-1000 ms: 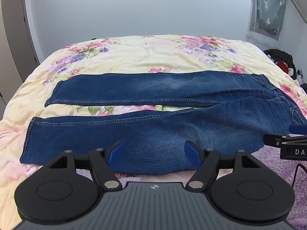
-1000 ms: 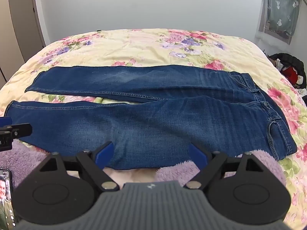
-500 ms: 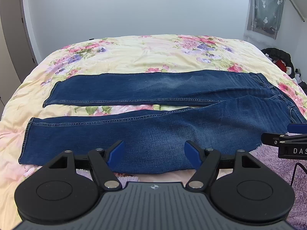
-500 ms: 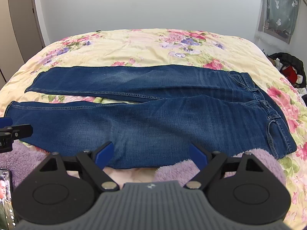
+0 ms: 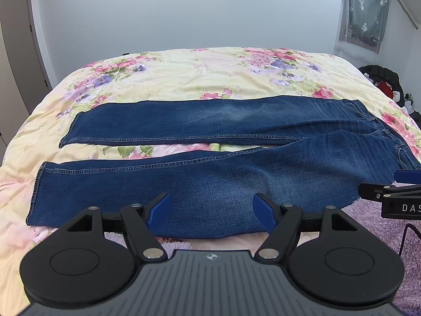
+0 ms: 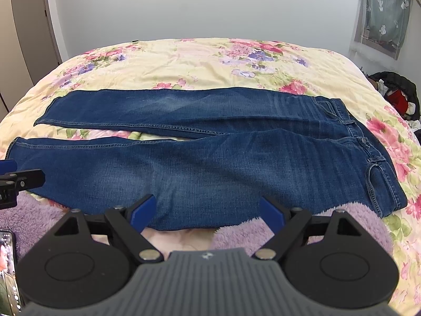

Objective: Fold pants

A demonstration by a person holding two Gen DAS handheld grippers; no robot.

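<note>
While both grippers' fingers point(image 5: 158, 206) hang spread and empty over the jeans point(image 5: 210, 179), they should pinch the near leg's edge evenly, then lift it onto the far leg

Each gripper, left gripper point(image 5: 213, 208) and right gripper point(image 6: 208, 209), is black with blue fingertips point(image 5: 159, 208). Silver screws dot the arms; the base is ribbed grey

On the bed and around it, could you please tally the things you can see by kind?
Jeans: 1
Floral bedspread: 1
Purple fluffy blanket: 1
Grippers, left gripper and right gripper, both with open fingers: 2
Phone: 1
Total: 6
</note>
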